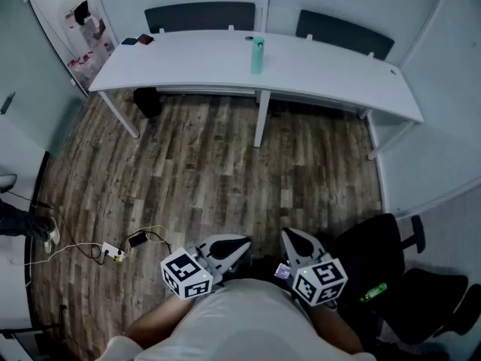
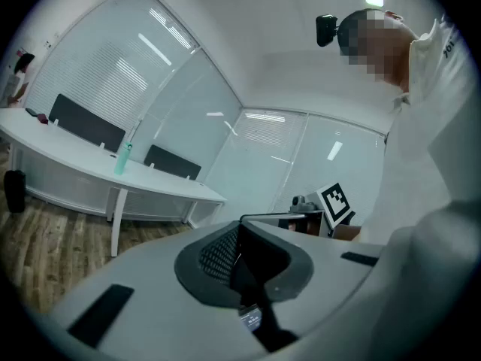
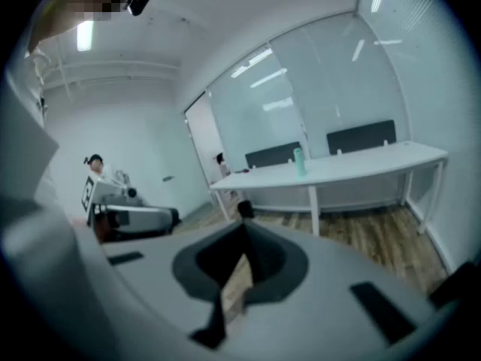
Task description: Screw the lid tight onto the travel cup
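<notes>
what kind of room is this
Most likely an office meeting room: a long white table with dark chairs behind it, glass partition walls and a wood-look floor.

The head view looks from high above and well back from the white table (image 1: pixel 331 74), tilted steeply down. The table lies far off along the picture's top and the wooden floor (image 1: pixel 210 179) fills the middle. The left gripper view rides low on the left gripper (image 2: pixel 239 235) and faces the table's long side almost level, with the table toward its left edge. The right gripper view sits on the right gripper (image 3: pixel 244 239) and faces the same table (here toward the right), equally far away. All three share the table, the travel cup (image 1: pixel 257 56) on it and the floor before it.
</notes>
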